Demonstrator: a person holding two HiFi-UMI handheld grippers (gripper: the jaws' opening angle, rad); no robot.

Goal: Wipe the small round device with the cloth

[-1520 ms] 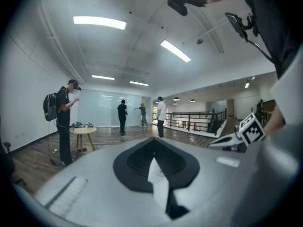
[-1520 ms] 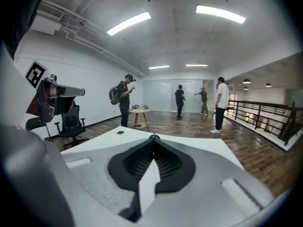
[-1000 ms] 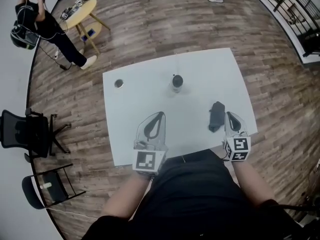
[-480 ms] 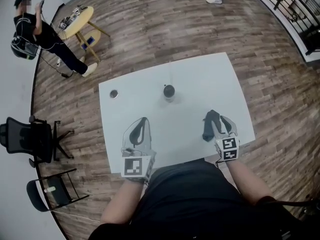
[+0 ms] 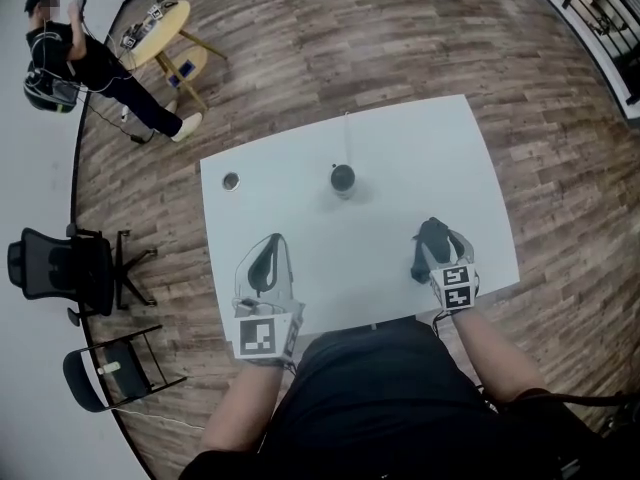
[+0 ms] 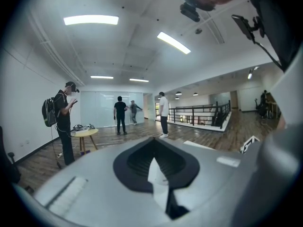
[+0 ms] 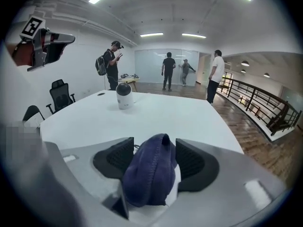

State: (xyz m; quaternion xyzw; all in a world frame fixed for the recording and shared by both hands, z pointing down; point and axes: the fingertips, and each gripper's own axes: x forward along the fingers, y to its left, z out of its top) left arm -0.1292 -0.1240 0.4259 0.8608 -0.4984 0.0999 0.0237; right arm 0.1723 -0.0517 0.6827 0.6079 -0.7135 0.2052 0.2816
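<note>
- A white rectangular table (image 5: pixel 300 208) stands on a wooden plank floor; the person is at its near edge with a gripper in each hand.
- The small round device (image 5: pixel 343 179), a white body under a black domed top, stands upright near the middle of the table, towards the far edge and clear of both grippers.
- The right gripper (image 7: pixel 154 145) is low over the table's near right corner. Its jaws have just been opening and now stand apart.
- A bunched dark blue cloth (image 7: pixel 149 178) sits between those jaws, close against one pad with a gap at the other. I cannot tell whether it touches the tabletop.
- The left gripper (image 6: pixel 152 143) is over the table's near left part, jaws closed tip to tip with nothing between them.
- A small grey disc (image 5: pixel 231 181) lies near the table's far left corner.
- Beyond that corner a person in black (image 5: pixel 75 53) stands beside a round yellow side table (image 5: pixel 160 23).
</note>
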